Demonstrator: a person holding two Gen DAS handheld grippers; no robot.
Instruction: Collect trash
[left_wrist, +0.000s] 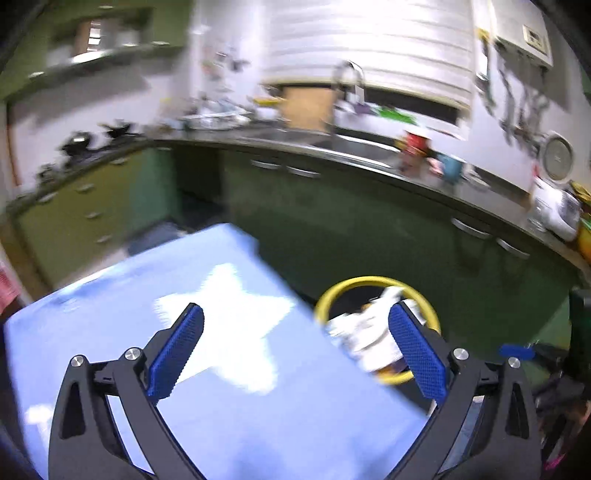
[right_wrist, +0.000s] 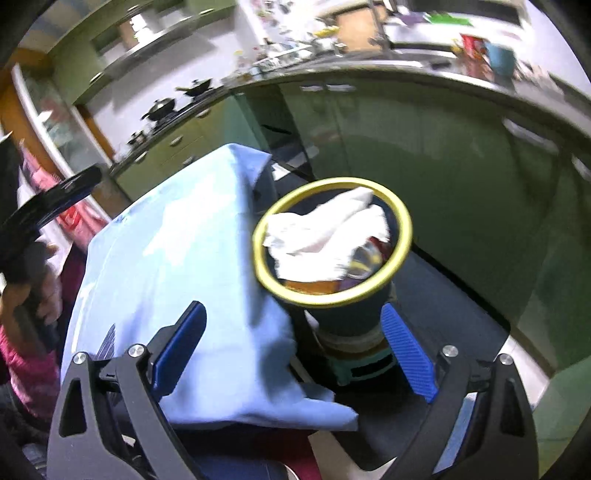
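Bin (right_wrist: 332, 254) is sitting ahead of my wide, empty right gripper (right_wrist: 291, 349), nearer than my left gripper (left_wrist: 295, 352), also gaping empty.

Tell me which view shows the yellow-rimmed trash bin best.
The right wrist view: the trash bin sits centred, whole rim visible, white crumpled paper inside. The left wrist view shows it blurred, partly hidden behind the left gripper finger.

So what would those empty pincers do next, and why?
Probably swing back over the blue cloth to look for more rubbish: both grippers, left and right, are open and empty, and white paper already sits in the yellow-rimmed bin.
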